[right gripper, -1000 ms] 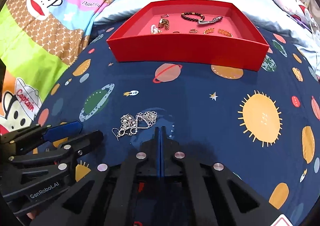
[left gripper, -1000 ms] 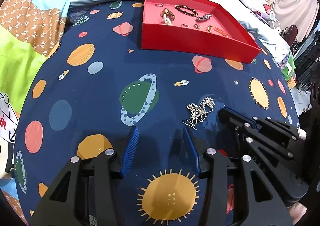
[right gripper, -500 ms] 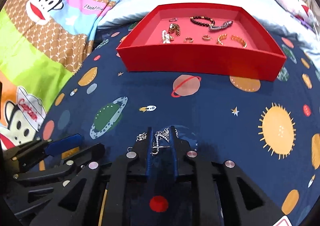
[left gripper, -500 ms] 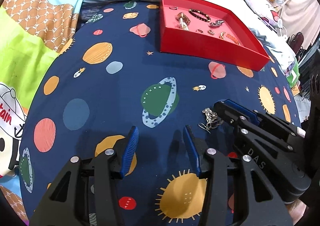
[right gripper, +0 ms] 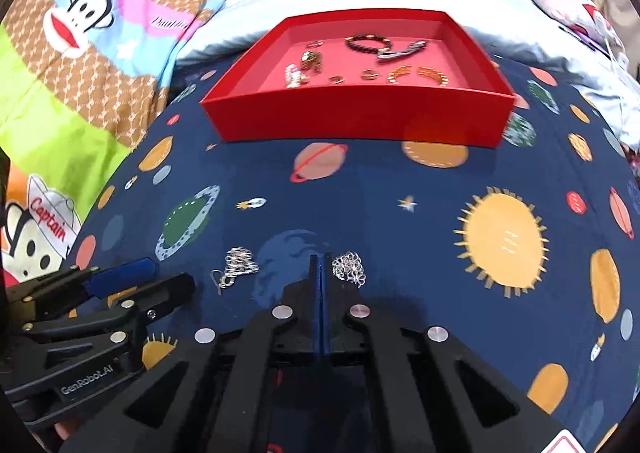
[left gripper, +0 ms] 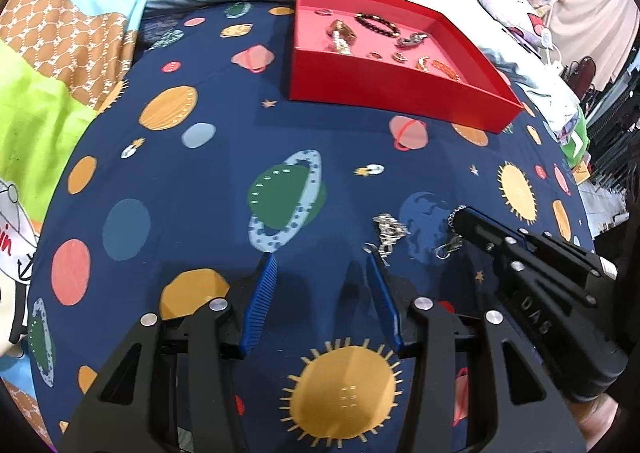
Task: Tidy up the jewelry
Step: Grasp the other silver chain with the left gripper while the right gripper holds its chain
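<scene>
Silver earrings lie apart on the bedspread; right gripper jaws clenched empty; left gripper released.

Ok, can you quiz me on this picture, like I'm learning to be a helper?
1. True or false: the red tray already has jewelry in it.
2. The left gripper is: A) open, with nothing between its fingers; B) shut; C) shut on a ring.
3. How many silver earrings are outside the tray, over the space blanket?

Key: 1 true. 2 A. 3 two, one on each side of the shut right gripper.
</scene>
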The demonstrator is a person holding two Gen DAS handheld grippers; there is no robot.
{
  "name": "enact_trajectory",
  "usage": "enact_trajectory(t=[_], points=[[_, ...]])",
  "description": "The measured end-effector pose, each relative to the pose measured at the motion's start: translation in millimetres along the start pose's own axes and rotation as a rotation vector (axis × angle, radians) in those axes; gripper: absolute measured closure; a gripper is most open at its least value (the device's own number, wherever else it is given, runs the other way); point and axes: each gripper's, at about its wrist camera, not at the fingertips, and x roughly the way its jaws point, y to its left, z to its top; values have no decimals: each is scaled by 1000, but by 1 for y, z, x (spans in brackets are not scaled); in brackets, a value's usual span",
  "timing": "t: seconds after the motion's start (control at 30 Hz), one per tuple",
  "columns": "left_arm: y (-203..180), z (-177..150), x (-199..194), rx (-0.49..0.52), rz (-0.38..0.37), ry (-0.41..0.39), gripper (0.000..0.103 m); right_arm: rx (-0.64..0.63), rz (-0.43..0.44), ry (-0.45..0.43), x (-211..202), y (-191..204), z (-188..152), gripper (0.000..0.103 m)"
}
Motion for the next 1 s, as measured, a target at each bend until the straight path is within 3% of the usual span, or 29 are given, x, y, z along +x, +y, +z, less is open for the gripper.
enact_trajectory(t=[0.17, 0.37, 0.47, 0.53, 0.6, 0.7, 0.83, 1.0], points=[[-12, -1, 6, 13, -32, 11, 48, 36, -9, -8, -7, -15, -4, 103], [-23, 3, 13, 39, -21, -19, 49, 78, 28, 0, -11, -27, -10, 102], [-26, 5, 15, 44, -23, -30, 57, 82, 32, -8, -15, -27, -12, 96], [-28, 6, 17, 59, -22, -39, 68, 78, 33, -14, -17, -26, -12, 91], [-31, 6, 18, 74, -28, -38, 86, 73, 32, -16, -17, -24, -12, 86], [-32, 7, 19, 78, -42, -34, 97, 67, 39, -13, -17, -21, -12, 82], [-29, 6, 15, 71, -43, -40, 99, 53, 35, -10, -13, -15, -11, 72], [-22, 7, 4, 57, -45, -60, 101, 38, 26, 0, -3, -8, -6, 69]])
